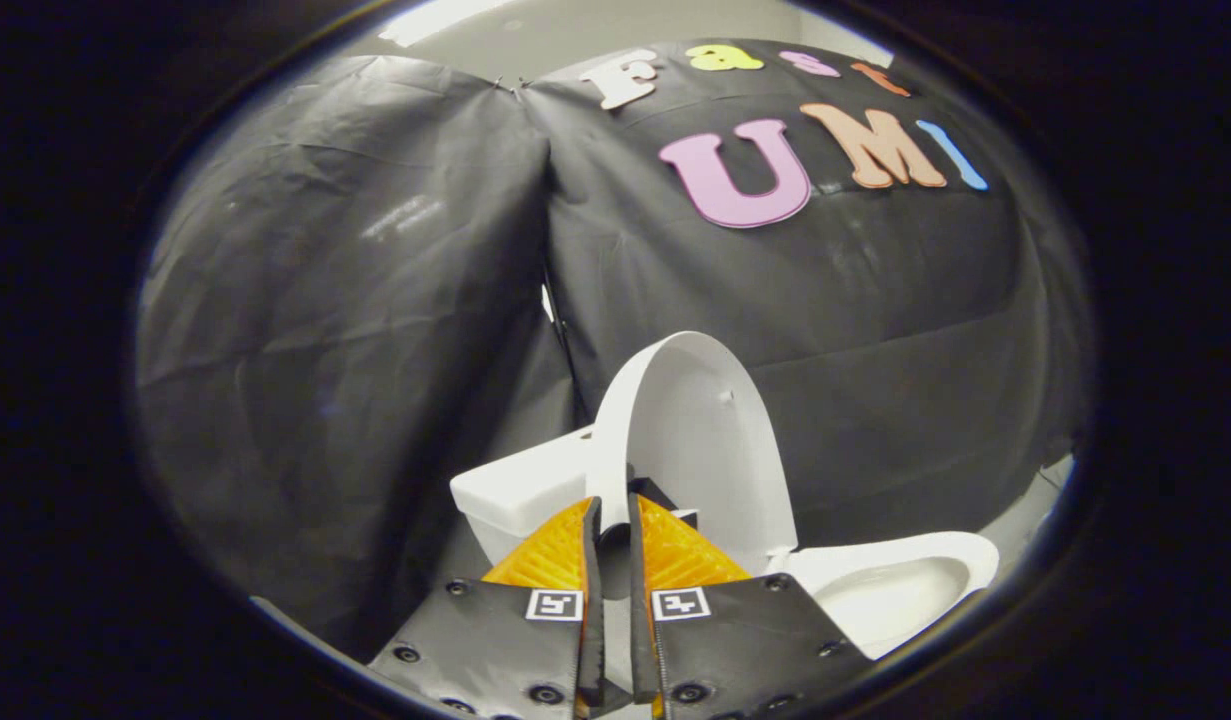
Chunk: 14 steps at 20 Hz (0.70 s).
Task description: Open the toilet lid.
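1. Nearest, the gripper (615, 515) has its orange fingers (550, 550) drawn close, pinching the thin edge of the toilet lid (700, 440).
2. Just ahead, the lid stands near upright, long axis vertical, above the bowl (900, 590).
3. Beyond sits the tank (520, 490).

Smooth white plastic toilet lid (700, 440)

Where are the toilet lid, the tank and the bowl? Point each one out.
toilet lid (700, 440), gripper view: its raised inner face, beyond the fingers.
tank (520, 490), gripper view: its top, behind the lid.
bowl (890, 590), gripper view: its open basin.
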{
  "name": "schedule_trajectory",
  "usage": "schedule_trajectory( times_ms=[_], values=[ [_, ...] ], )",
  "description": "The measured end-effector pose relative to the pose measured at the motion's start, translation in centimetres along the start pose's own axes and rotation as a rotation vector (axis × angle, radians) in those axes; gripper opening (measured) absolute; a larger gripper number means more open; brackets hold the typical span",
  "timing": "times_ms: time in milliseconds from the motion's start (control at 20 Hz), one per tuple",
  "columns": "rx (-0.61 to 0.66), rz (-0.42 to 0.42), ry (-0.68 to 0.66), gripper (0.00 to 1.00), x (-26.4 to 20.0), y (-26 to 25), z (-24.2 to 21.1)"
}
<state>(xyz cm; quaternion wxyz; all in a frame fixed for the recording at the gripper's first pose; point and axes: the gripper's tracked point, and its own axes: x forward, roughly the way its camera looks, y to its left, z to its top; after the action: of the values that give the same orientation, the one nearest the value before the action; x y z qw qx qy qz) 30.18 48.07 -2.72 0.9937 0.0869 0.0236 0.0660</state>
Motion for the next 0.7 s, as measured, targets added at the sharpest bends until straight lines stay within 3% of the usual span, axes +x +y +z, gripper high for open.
schedule_trajectory(
  times_ms=[550,700],
  values=[
    [0.025,0.035,0.047,0.11,1.2,1.6,-1.3],
    [0.029,0.023,0.033,0.18,1.0,1.4,-1.1]
  ],
)
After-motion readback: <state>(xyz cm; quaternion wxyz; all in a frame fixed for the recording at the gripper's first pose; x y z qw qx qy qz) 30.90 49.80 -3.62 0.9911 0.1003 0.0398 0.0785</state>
